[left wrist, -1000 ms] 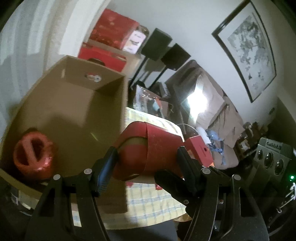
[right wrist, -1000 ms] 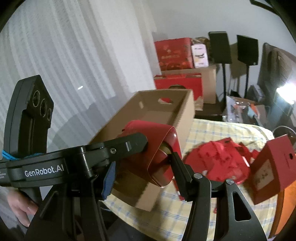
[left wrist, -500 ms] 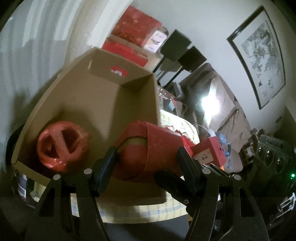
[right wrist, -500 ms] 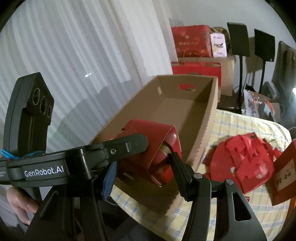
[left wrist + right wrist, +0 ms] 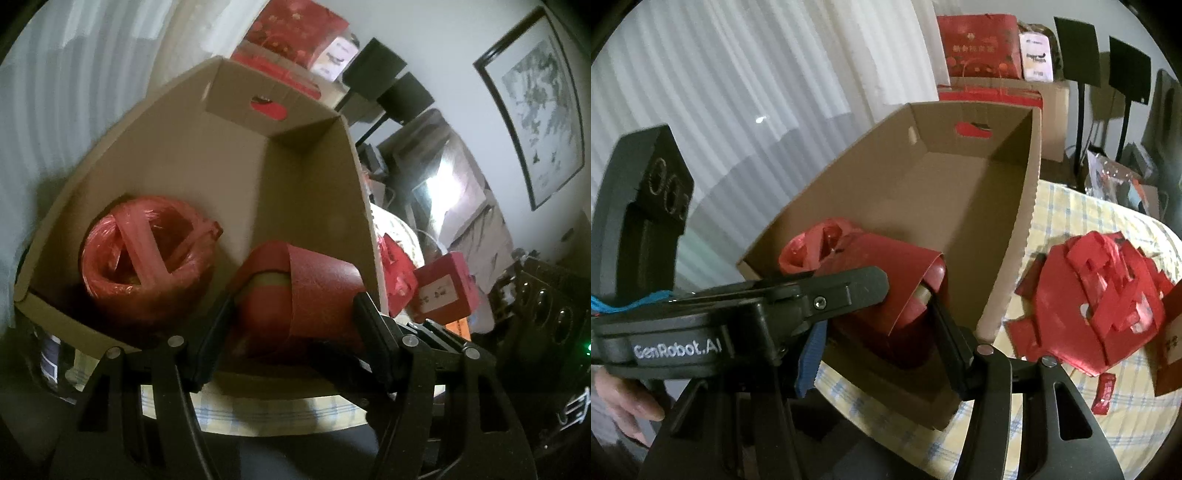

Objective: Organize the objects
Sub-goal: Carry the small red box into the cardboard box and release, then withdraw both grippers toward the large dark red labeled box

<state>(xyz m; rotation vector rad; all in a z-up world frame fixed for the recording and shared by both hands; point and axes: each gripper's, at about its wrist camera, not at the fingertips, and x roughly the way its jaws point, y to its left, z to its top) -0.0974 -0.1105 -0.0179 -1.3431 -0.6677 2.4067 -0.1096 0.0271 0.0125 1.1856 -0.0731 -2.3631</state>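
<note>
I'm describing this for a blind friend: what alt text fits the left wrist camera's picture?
Two black gripper fingers clamp a red paper-wrapped roll just inside an open cardboard box, beside a red plastic-wrapped bundle. Behind are a framed picture and a small red box.

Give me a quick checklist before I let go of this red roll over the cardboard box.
1. Left gripper clamped on the red roll: ok.
2. Right gripper clamped on it too: ok.
3. Roll inside the cardboard box walls: ok.
4. Roll resting on the box floor: cannot tell.
5. Clear of the red bundle beside it: cannot tell.
6. Free floor space further in: ok.
</note>
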